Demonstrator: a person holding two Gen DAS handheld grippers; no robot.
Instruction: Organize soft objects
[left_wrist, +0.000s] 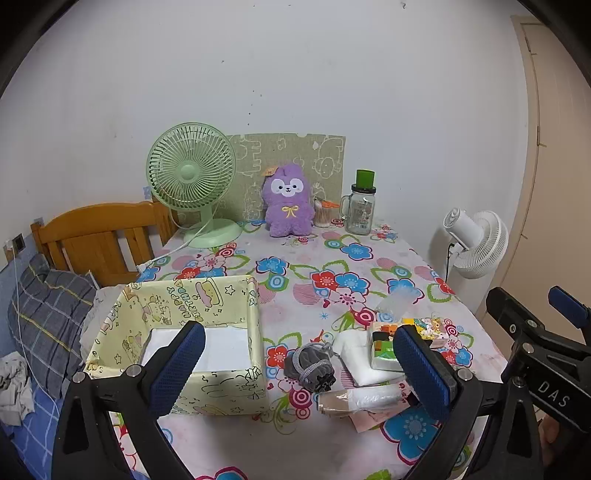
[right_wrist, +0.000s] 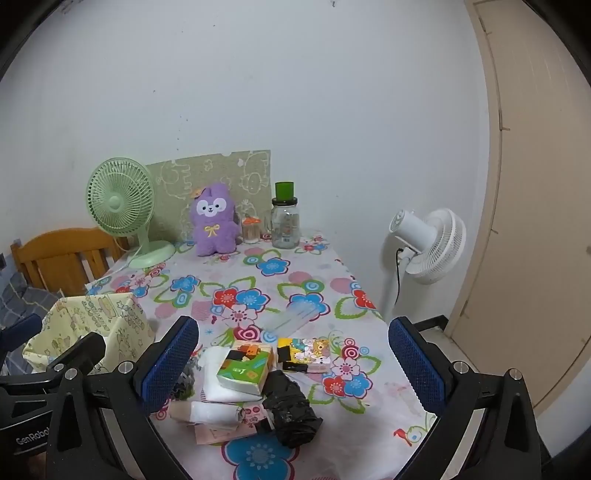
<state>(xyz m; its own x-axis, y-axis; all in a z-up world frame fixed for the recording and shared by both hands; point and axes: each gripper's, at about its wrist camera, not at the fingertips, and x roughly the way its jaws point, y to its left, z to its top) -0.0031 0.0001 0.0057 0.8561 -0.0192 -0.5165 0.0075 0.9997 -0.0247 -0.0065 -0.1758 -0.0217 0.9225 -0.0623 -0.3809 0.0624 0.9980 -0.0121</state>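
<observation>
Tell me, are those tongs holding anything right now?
Nothing is held. Both the left tongs and the right tongs stand wide open above the table, with nothing between their pads.

The tablecloth (left_wrist: 332, 258) is thin printed cloth with a matt face. The yellow storage box (left_wrist: 221, 295) looks like paper-covered card, slightly creased. The purple plush toy (left_wrist: 287, 201) has fluffy fleece. The grey drawstring pouch (left_wrist: 312, 365) is soft velvety cloth. The black bag (right_wrist: 291, 413) is crinkled glossy plastic. The jar (left_wrist: 359, 214) is clear glass. The green desk fan (left_wrist: 190, 173) is smooth plastic, and the headboard (left_wrist: 96, 236) is varnished wood.
</observation>
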